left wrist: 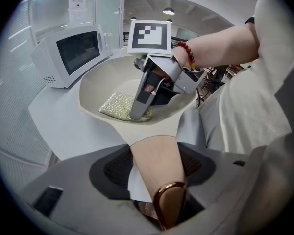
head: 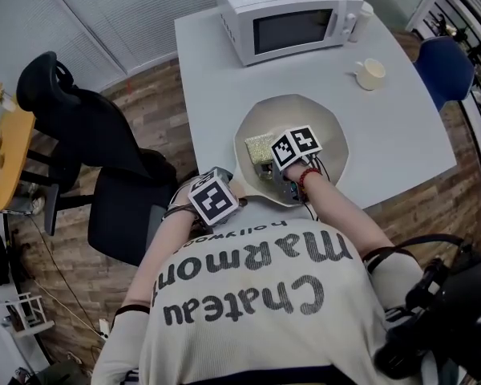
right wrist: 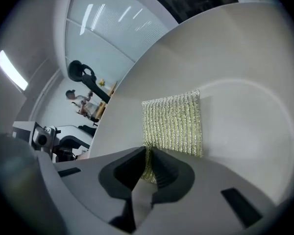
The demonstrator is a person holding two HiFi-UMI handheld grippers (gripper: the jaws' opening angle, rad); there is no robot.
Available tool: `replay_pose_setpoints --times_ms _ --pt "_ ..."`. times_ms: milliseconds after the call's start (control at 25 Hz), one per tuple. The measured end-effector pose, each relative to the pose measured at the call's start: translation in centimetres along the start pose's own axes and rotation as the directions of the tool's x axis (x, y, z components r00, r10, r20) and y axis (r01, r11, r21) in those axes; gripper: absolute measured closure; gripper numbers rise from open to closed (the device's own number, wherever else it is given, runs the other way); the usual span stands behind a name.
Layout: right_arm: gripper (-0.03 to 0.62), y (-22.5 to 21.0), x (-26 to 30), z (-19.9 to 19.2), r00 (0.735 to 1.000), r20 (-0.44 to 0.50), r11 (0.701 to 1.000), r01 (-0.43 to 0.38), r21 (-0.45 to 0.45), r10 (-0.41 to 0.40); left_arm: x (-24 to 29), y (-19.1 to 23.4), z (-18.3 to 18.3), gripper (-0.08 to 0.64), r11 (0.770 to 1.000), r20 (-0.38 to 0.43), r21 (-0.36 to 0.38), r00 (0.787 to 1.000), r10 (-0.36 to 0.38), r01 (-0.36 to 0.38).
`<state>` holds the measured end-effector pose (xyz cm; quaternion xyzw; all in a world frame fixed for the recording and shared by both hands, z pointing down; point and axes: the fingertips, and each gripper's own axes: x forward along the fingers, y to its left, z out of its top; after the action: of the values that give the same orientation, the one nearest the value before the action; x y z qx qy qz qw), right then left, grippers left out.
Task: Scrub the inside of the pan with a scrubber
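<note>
A cream pan (head: 322, 131) sits on the grey table near its front edge. A gold mesh scrubber (head: 259, 145) lies flat on the left of the pan's floor. My right gripper (head: 266, 167) reaches down into the pan. In the right gripper view its jaws (right wrist: 148, 153) are pinched on the near edge of the scrubber (right wrist: 174, 124). My left gripper (head: 224, 192) is at the pan's near rim. In the left gripper view its pads (left wrist: 112, 168) clamp the pan's cream handle (left wrist: 154, 165), which ends in a copper loop.
A white microwave (head: 284, 14) stands at the back of the table (head: 401, 151), with a cream cup (head: 371, 73) to its right. A black office chair (head: 80, 135) is to the left and a blue chair (head: 445, 66) at the far right.
</note>
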<state>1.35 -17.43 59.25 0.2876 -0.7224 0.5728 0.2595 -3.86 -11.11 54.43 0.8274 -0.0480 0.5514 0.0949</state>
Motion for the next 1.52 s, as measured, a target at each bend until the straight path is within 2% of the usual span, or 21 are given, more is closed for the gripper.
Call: replay_pose_setpoints --times_ms 200,400,720,800,880,960,1040,1120,1280,1360,1440,1520 --pt "0.552 -1.0 -0.6 0.1 0.995 0.002 0.993 0.103 -0.058 -0.103 -0.2 -0.1 0.1 0.288 1.000 0.019 -0.010 1.000 -0.010 0.010" --pt "0.554 -3.1 -2.3 0.4 0.980 0.028 0.978 0.197 -0.068 -0.196 -0.2 0.0 0.2 0.288 1.000 0.026 -0.006 1.000 0.000 0.000" --pt "0.554 -6.2 -5.1 0.8 0.933 0.061 0.930 0.359 -0.075 -0.355 -0.2 -0.2 0.2 0.288 1.000 0.009 0.002 1.000 0.000 0.000" --pt "0.554 -6.9 -5.8 0.8 0.913 0.059 0.907 0.409 -0.100 -0.404 -0.1 0.0 0.1 0.288 1.000 0.008 0.005 1.000 0.013 -0.013" --pt "0.554 -7.9 -6.9 0.9 0.871 0.045 0.858 0.489 -0.156 -0.488 -0.1 0.2 0.1 0.290 1.000 0.009 0.006 1.000 0.024 -0.024" --pt "0.554 -9.1 -8.1 0.8 0.815 0.019 0.794 0.568 -0.214 -0.578 -0.2 0.3 0.1 0.290 1.000 0.011 0.008 0.999 0.030 -0.030" --pt "0.554 -10.2 -8.9 0.6 0.770 -0.007 0.743 0.614 -0.265 -0.639 -0.3 0.1 0.0 0.290 1.000 0.006 0.003 1.000 0.025 -0.025" --pt "0.555 -11.7 -9.5 0.7 0.713 -0.013 0.671 0.653 -0.351 -0.701 -0.3 -0.1 0.1 0.290 1.000 0.007 -0.002 1.000 0.018 -0.018" --pt "0.554 -13.8 -11.1 -0.1 0.554 -0.063 0.495 0.681 -0.539 -0.830 -0.4 0.3 0.6 0.290 0.998 0.019 0.028 0.998 0.053 -0.054" --pt "0.555 -14.4 -12.0 -0.3 0.481 -0.066 0.419 0.677 -0.606 -0.874 -0.3 0.1 0.4 0.290 0.999 0.014 0.027 0.999 0.043 -0.043" --pt "0.555 -14.7 -13.1 -0.2 0.427 -0.060 0.362 0.674 -0.644 -0.902 -0.2 -0.4 0.2 0.291 1.000 0.008 0.017 1.000 0.018 -0.018" --pt "0.554 -14.9 -14.1 0.0 0.399 -0.047 0.329 0.679 -0.656 -0.916 -0.2 -0.6 0.3 0.291 1.000 0.008 0.018 1.000 0.012 -0.012"
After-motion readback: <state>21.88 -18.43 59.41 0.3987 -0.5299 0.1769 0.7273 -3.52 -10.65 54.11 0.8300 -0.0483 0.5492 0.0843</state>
